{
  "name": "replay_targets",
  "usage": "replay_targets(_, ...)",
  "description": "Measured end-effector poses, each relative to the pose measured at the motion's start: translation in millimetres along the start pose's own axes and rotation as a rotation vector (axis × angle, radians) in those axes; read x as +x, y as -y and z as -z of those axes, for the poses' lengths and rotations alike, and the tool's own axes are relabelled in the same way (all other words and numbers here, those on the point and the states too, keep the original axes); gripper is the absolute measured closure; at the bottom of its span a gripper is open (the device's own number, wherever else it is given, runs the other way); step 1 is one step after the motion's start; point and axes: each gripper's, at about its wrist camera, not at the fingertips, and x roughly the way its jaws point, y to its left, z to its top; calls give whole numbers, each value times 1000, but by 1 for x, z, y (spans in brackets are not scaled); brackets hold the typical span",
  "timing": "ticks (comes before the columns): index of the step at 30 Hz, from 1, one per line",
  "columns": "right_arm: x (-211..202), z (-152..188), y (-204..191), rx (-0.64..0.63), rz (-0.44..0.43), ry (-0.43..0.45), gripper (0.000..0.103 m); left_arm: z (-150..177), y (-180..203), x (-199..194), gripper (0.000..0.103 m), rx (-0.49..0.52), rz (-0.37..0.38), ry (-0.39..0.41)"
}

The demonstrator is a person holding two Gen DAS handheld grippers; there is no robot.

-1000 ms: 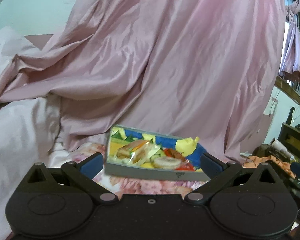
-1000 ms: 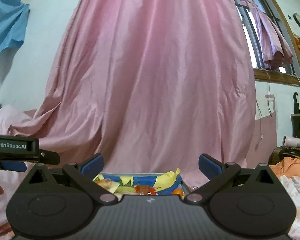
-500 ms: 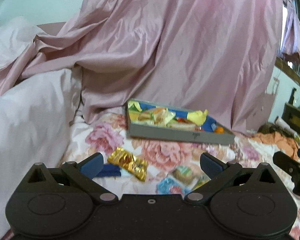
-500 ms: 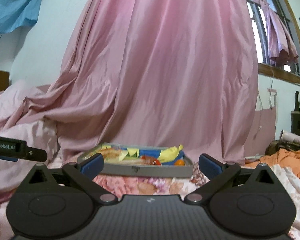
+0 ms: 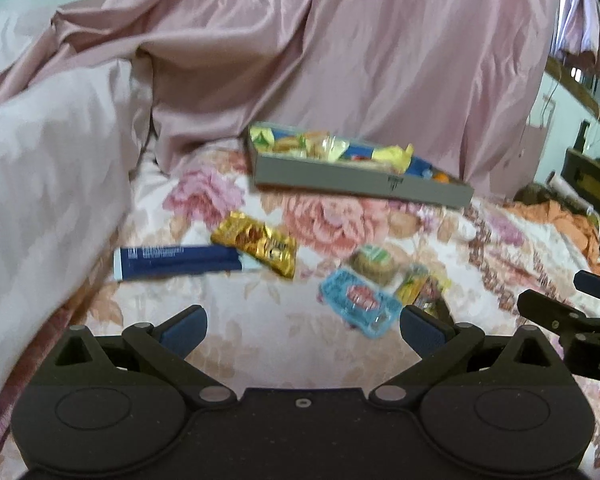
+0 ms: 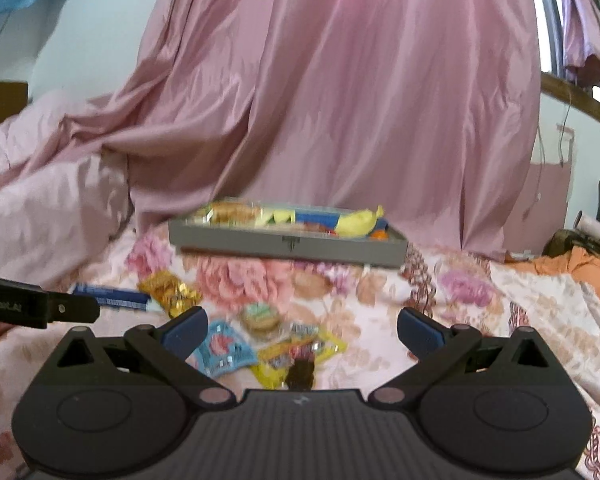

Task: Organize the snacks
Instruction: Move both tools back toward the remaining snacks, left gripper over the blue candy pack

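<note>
A grey tray (image 5: 360, 180) with several snacks in it lies on the floral bedsheet, far side; it also shows in the right wrist view (image 6: 288, 245). Loose on the sheet nearer me are a dark blue bar (image 5: 176, 261), a gold packet (image 5: 256, 242), a round cookie pack (image 5: 374, 262), a light blue packet (image 5: 358, 304) and a yellow packet (image 6: 296, 354). My left gripper (image 5: 302, 330) is open and empty above the sheet, the light blue packet just beyond its right finger. My right gripper (image 6: 302, 330) is open and empty above the light blue (image 6: 224, 350) and yellow packets.
A pink curtain (image 6: 340, 100) hangs behind the tray. A bunched pale pink quilt (image 5: 48, 160) lies at the left. Orange cloth (image 6: 580, 264) and dark furniture are at the far right. The other gripper shows at each view's edge.
Both views have tilted down and pulled back from the tray. The loose snacks on the sheet have come into view below both grippers. Both stay open.
</note>
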Motion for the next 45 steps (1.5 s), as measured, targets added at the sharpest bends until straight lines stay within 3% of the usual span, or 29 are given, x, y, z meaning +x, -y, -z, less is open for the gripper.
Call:
replay_targets(10, 32, 22, 0, -2, -1, -191, 0, 5, -1, 34, 1, 12, 16, -132)
replay_targets(19, 66, 32, 29, 66, -115, -349, 0, -3, 3, 70, 1, 93, 89, -195)
replay_targets(34, 117, 42, 40, 22, -156, -281, 1, -22, 36, 147, 1, 377, 215, -247)
replay_targets(41, 130, 42, 39, 11, -171, -274, 13, -29, 45, 176, 1, 484, 277, -258)
replay_targets(45, 137, 42, 41, 33, -180, -285, 19, -33, 49, 192, 1, 513, 332, -315)
